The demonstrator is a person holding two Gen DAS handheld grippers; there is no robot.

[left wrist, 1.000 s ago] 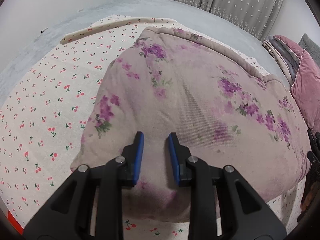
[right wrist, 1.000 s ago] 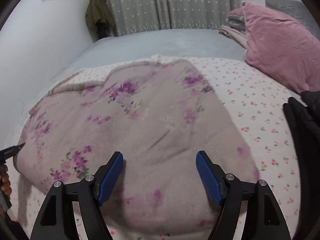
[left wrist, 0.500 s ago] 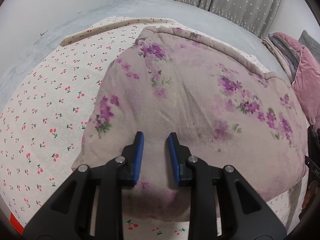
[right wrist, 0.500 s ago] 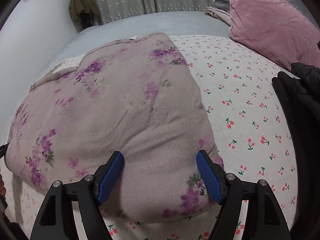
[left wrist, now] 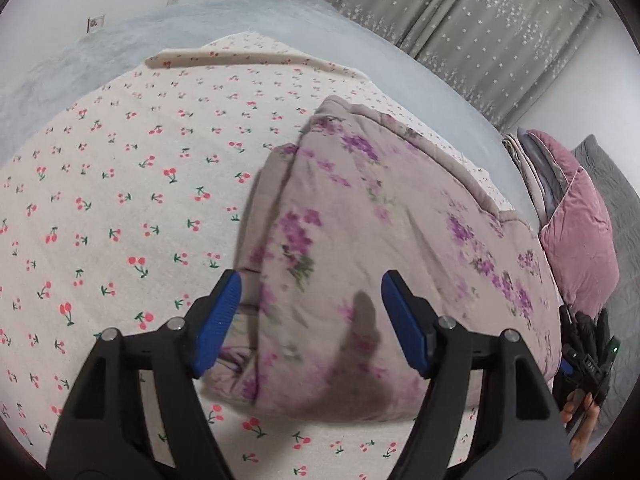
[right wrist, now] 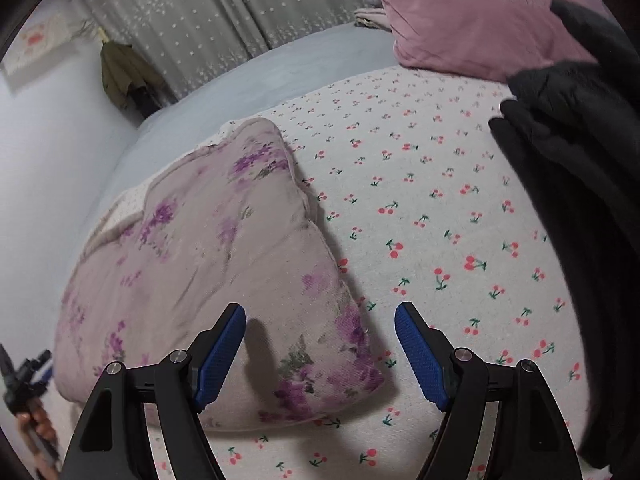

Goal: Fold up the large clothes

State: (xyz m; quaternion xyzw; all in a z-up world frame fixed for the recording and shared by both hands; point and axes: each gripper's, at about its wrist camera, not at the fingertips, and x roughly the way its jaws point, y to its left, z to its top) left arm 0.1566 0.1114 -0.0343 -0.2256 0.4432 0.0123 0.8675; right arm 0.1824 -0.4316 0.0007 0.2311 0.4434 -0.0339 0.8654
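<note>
A padded pinkish-grey garment with purple flowers (left wrist: 400, 240) lies folded into a thick bundle on the cherry-print sheet (left wrist: 120, 200). My left gripper (left wrist: 312, 308) hovers over the bundle's near left end. Its jaws are opening and stand wide, with the fabric below them and neither pad pressing on it. In the right wrist view the same garment (right wrist: 208, 260) fills the left half. My right gripper (right wrist: 320, 340) is open above its near right corner, the left pad over the fabric and the right pad over the bare sheet (right wrist: 440, 208).
A pink velvet pillow (right wrist: 460, 12) and a pile of black clothing (right wrist: 580, 200) lie to the right of the bundle. Grey dotted curtains (left wrist: 480, 20) hang behind the bed. An olive coat (right wrist: 124, 72) hangs by the wall. A grey blanket (left wrist: 120, 52) covers the far side.
The left jaws, nearly closed on the fabric before, have spread wide and let it go, shifting toward the bundle's left end. The right gripper rolled and slid to the right corner.
</note>
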